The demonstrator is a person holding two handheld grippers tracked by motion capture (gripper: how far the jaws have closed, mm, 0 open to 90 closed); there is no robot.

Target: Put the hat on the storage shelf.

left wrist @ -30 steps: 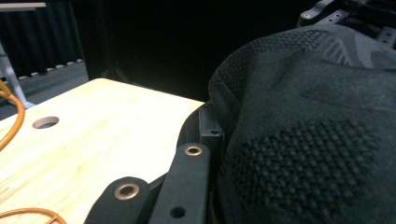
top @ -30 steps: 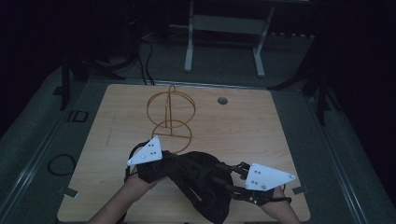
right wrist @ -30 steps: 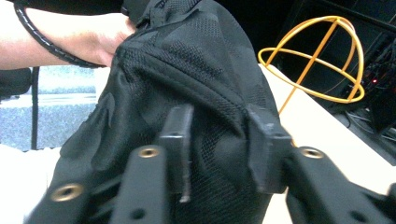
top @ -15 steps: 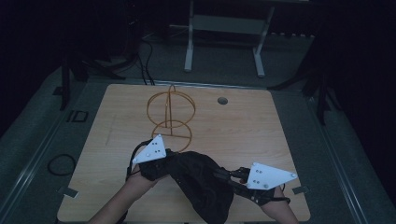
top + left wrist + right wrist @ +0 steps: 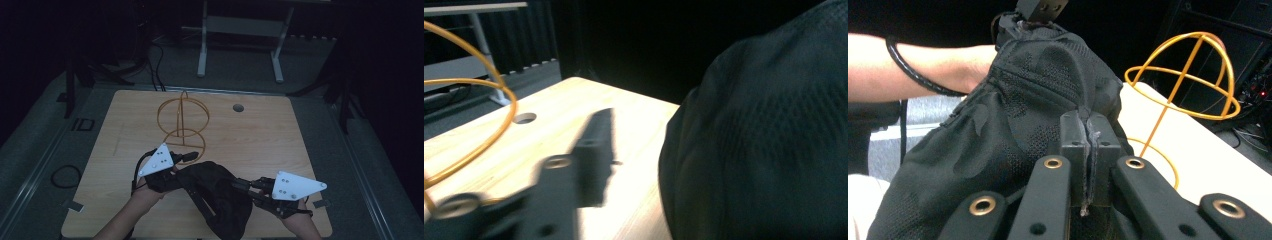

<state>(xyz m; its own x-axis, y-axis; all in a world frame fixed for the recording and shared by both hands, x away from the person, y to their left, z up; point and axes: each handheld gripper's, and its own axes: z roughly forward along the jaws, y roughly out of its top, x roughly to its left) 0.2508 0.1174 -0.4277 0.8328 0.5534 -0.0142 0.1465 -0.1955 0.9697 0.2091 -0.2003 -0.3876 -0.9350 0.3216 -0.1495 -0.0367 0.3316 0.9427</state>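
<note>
A black mesh cap (image 5: pixel 220 192) hangs between both grippers over the table's near edge. My left gripper (image 5: pixel 192 159) holds its left side. In the left gripper view one finger (image 5: pixel 596 145) shows beside the cap (image 5: pixel 764 140), whose fabric covers the other finger. My right gripper (image 5: pixel 235 184) is shut on the cap's right edge. In the right gripper view, the right gripper (image 5: pixel 1089 135) pinches a fold of the cap (image 5: pixel 1013 120), and the left gripper (image 5: pixel 1040 12) sits at the cap's far top. An orange wire hat stand (image 5: pixel 182 117) (image 5: pixel 1178 86) stands just beyond.
The wooden table (image 5: pixel 280 140) has a round cable hole (image 5: pixel 238 107) at its far side. A white metal frame (image 5: pixel 240 25) stands on the floor behind the table. A cable loop (image 5: pixel 65 175) lies on the floor to the left.
Both hands have stayed almost in place. The cap's fabric has shifted slightly and is stretched a little more between the grippers.
</note>
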